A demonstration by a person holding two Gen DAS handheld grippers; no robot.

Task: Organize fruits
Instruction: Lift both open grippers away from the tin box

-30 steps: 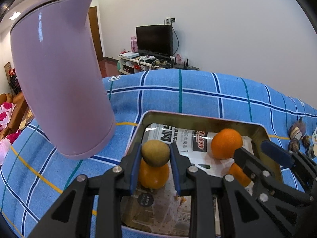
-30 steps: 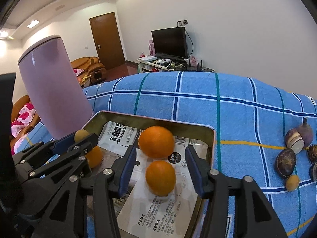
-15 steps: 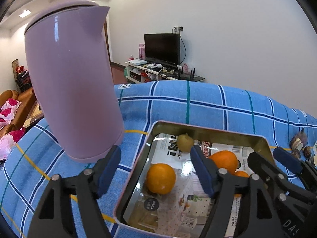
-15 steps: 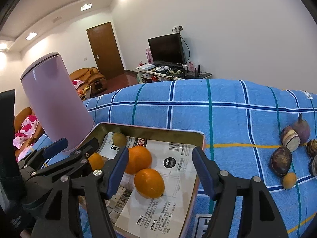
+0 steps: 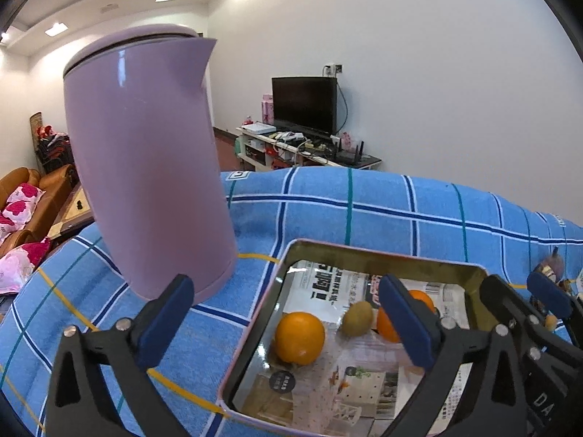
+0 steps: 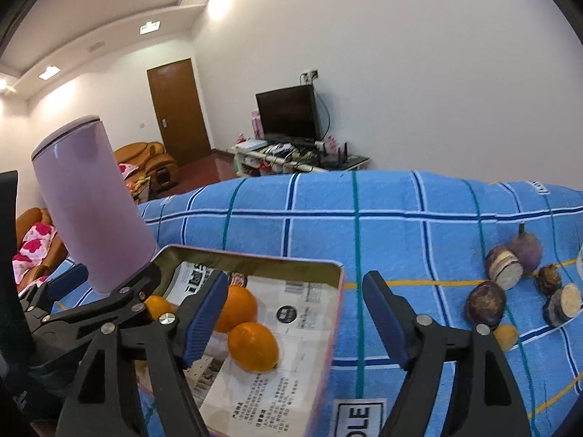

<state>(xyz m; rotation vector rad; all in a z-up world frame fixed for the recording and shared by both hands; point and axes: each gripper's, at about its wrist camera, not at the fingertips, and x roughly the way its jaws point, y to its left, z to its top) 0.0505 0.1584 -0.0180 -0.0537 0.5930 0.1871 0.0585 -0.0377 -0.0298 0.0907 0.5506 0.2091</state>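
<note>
Three oranges (image 6: 252,346), kiwi (image 5: 356,313) upright in tin (image 5: 364,251); claws opening.

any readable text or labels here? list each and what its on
"OLE": white label on the blue checked cloth, partly cut off.
"DA": black body of the right hand-held gripper, cut off.
Printed paper lining the metal tray: Chinese print, too blurred to read.

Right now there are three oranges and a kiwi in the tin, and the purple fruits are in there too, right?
Not quite. The three oranges and the kiwi are in the tin, but the purple fruits lie outside it on the blue cloth, as the right wrist view shows.
</note>
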